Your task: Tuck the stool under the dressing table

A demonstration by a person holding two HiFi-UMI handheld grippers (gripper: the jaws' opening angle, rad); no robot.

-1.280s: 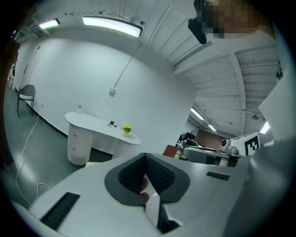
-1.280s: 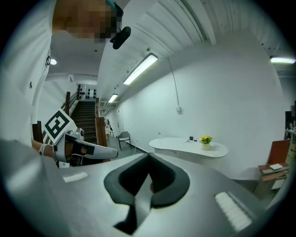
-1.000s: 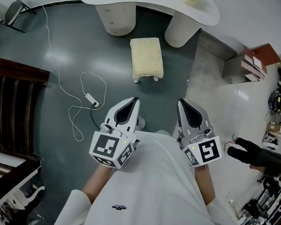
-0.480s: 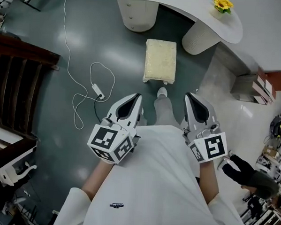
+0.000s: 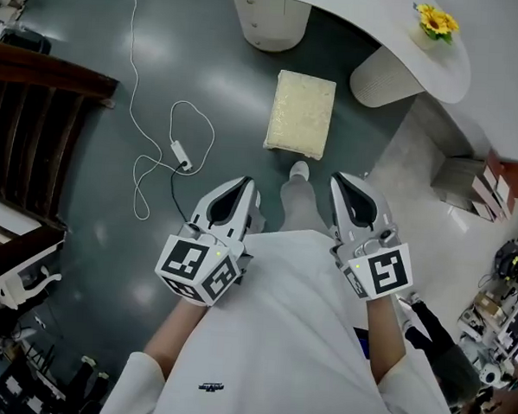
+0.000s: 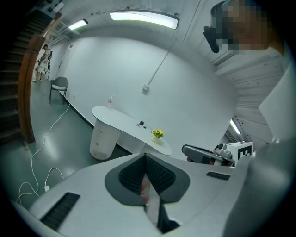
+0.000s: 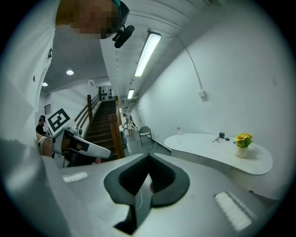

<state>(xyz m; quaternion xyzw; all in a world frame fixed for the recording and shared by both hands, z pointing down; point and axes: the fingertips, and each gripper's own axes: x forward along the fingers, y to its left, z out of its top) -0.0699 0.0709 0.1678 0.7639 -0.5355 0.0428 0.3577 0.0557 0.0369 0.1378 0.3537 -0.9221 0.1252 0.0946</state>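
The cream cushioned stool (image 5: 302, 114) stands on the dark floor in front of the white dressing table (image 5: 398, 38), between its two round pedestals and outside them. My left gripper (image 5: 243, 185) and right gripper (image 5: 340, 181) are held side by side near my chest, a step short of the stool, touching nothing. Both are shut and empty. In the left gripper view the left gripper (image 6: 145, 155) points toward the table (image 6: 121, 126). The right gripper (image 7: 148, 155) faces the table top (image 7: 217, 150) with its yellow flowers (image 7: 242, 138). The jaws hide the stool in both gripper views.
A white cable with a power block (image 5: 181, 159) loops on the floor left of the stool. A dark wooden staircase (image 5: 34, 112) fills the left side. My shoe (image 5: 300, 170) is just short of the stool. Boxes (image 5: 505, 184) and clutter line the right.
The stool and table have come nearer in the head view. My leg and shoe now show below the stool. Both grippers have moved forward with me, still shut.
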